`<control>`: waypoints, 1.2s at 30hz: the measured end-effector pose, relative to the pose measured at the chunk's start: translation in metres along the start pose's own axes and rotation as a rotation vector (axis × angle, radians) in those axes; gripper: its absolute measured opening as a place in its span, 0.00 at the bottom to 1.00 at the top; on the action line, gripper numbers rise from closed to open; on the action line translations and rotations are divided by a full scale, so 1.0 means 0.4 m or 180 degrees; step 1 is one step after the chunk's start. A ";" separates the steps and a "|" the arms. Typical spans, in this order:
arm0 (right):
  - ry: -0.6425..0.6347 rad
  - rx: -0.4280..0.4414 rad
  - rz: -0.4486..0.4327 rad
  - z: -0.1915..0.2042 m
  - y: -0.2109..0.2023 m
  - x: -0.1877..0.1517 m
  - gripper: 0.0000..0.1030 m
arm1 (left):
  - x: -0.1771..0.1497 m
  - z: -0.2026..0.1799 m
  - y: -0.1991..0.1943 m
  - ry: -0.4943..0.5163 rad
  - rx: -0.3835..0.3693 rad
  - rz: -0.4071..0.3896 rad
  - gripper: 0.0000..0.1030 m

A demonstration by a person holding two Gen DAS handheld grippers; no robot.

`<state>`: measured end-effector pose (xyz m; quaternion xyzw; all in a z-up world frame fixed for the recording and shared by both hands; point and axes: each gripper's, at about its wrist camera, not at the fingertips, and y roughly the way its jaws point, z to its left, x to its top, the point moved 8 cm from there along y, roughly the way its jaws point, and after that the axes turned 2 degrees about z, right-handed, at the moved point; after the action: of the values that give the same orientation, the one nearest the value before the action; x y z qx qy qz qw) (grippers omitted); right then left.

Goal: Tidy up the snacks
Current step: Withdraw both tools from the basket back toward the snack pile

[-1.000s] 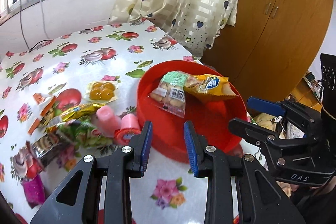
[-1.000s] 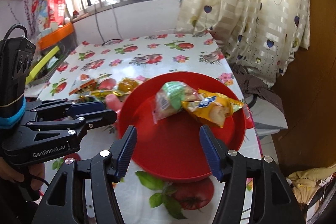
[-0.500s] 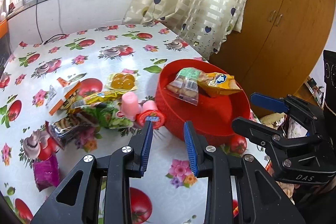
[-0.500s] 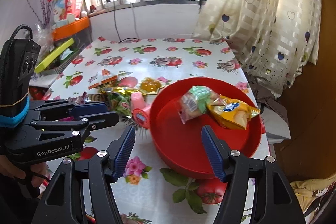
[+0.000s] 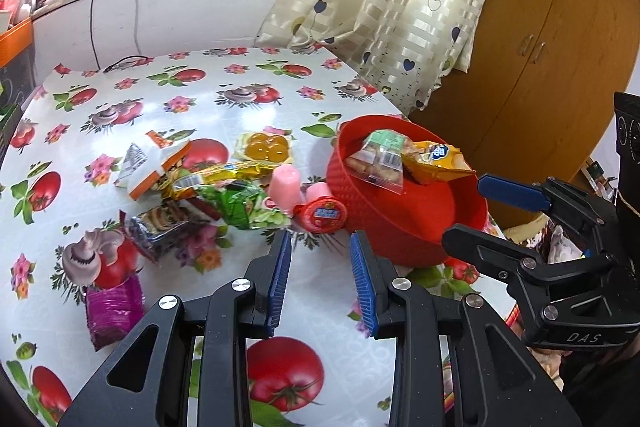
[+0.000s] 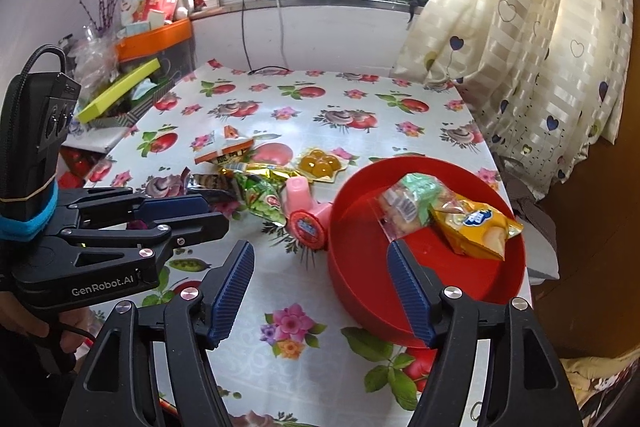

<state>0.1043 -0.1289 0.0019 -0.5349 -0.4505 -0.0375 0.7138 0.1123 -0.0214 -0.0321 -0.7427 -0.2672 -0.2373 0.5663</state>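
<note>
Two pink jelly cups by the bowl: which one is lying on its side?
The pink jelly cup touching the red bowl, its red printed lid facing the camera. The other pink cup behind it stands inverted, base up.

A table [image 5: 248,107] in fruit-print oilcloth carries a red bowl [image 5: 400,223] beside loose snack packets [image 5: 224,195].

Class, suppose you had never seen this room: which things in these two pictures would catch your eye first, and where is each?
The red bowl near the table's right edge stands out, holding a yellow packet and a clear biscuit bag. Left of it lies a heap of loose snacks, with two pink jelly cups nearest the bowl. Both claws hover empty in front.
</note>
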 end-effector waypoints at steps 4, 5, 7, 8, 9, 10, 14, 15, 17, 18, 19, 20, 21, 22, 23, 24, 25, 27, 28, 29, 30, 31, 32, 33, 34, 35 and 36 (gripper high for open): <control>-0.0044 0.0014 0.0040 0.019 0.014 0.005 0.67 | -0.006 0.031 -0.008 -0.0058 0.0015 -0.0018 0.31; -0.0052 0.0015 0.0050 0.022 0.018 0.006 0.67 | -0.008 0.040 -0.010 -0.0074 0.0021 -0.0021 0.31; -0.0063 0.0023 0.0072 0.029 0.027 0.008 0.68 | -0.010 0.055 -0.012 -0.0106 0.0017 -0.0027 0.31; -0.0070 0.0026 0.0081 0.033 0.031 0.010 0.68 | -0.012 0.065 -0.013 -0.0126 0.0019 -0.0030 0.31; -0.0080 0.0030 0.0092 0.037 0.036 0.011 0.68 | -0.014 0.073 -0.015 -0.0142 0.0021 -0.0033 0.31; -0.0091 0.0036 0.0106 0.042 0.041 0.013 0.68 | -0.015 0.080 -0.017 -0.0156 0.0024 -0.0036 0.31; -0.0120 0.0065 0.0141 0.055 0.053 0.014 0.69 | -0.020 0.113 -0.022 -0.0225 0.0022 -0.0041 0.32; -0.0120 0.0075 0.0147 0.057 0.056 0.016 0.69 | -0.020 0.118 -0.023 -0.0235 0.0020 -0.0045 0.33; -0.0119 0.0080 0.0148 0.060 0.061 0.020 0.69 | -0.023 0.133 -0.028 -0.0263 0.0019 -0.0060 0.35; -0.0118 0.0085 0.0149 0.060 0.061 0.020 0.69 | -0.024 0.139 -0.029 -0.0270 0.0023 -0.0065 0.36; -0.0118 0.0097 0.0152 0.064 0.064 0.022 0.69 | -0.026 0.145 -0.031 -0.0276 0.0026 -0.0070 0.36; -0.0122 0.0106 0.0157 0.066 0.067 0.023 0.69 | -0.028 0.152 -0.032 -0.0286 0.0031 -0.0070 0.37; -0.0129 0.0112 0.0165 0.069 0.069 0.024 0.69 | -0.030 0.158 -0.034 -0.0298 0.0038 -0.0067 0.38; -0.0140 0.0124 0.0170 0.074 0.071 0.025 0.69 | -0.032 0.164 -0.035 -0.0309 0.0045 -0.0066 0.38; -0.0147 0.0138 0.0171 0.078 0.072 0.026 0.69 | -0.036 0.171 -0.037 -0.0317 0.0050 -0.0068 0.40; -0.0155 0.0151 0.0175 0.081 0.074 0.026 0.69 | -0.038 0.177 -0.040 -0.0326 0.0056 -0.0074 0.42; -0.0165 0.0162 0.0185 0.085 0.076 0.026 0.69 | -0.041 0.183 -0.042 -0.0338 0.0062 -0.0075 0.42; -0.0184 0.0189 0.0207 0.092 0.082 0.027 0.69 | -0.045 0.197 -0.045 -0.0377 0.0061 -0.0065 0.43; -0.0191 0.0202 0.0210 0.095 0.083 0.028 0.69 | -0.046 0.202 -0.048 -0.0384 0.0067 -0.0068 0.43; -0.0196 0.0214 0.0212 0.096 0.086 0.030 0.69 | -0.047 0.210 -0.052 -0.0390 0.0083 -0.0077 0.44; -0.0196 0.0225 0.0215 0.098 0.088 0.032 0.69 | -0.047 0.217 -0.055 -0.0400 0.0093 -0.0084 0.44; -0.0195 0.0240 0.0219 0.100 0.091 0.034 0.69 | -0.047 0.223 -0.058 -0.0418 0.0098 -0.0092 0.44; -0.0197 0.0252 0.0227 0.103 0.093 0.034 0.69 | -0.045 0.228 -0.062 -0.0434 0.0102 -0.0101 0.45; -0.0204 0.0264 0.0238 0.105 0.098 0.036 0.69 | -0.044 0.234 -0.065 -0.0442 0.0112 -0.0111 0.45; -0.0211 0.0270 0.0244 0.109 0.101 0.037 0.69 | -0.042 0.241 -0.068 -0.0451 0.0126 -0.0120 0.45; -0.0217 0.0277 0.0251 0.112 0.103 0.038 0.69 | -0.041 0.247 -0.070 -0.0466 0.0136 -0.0124 0.46; -0.0221 0.0286 0.0263 0.115 0.107 0.038 0.69 | -0.040 0.253 -0.072 -0.0482 0.0143 -0.0125 0.46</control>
<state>0.1086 -0.0676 -0.0178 -0.5215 -0.4538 0.0309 0.7219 0.0864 0.0807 -0.0469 -0.7402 -0.3290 -0.1855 0.5562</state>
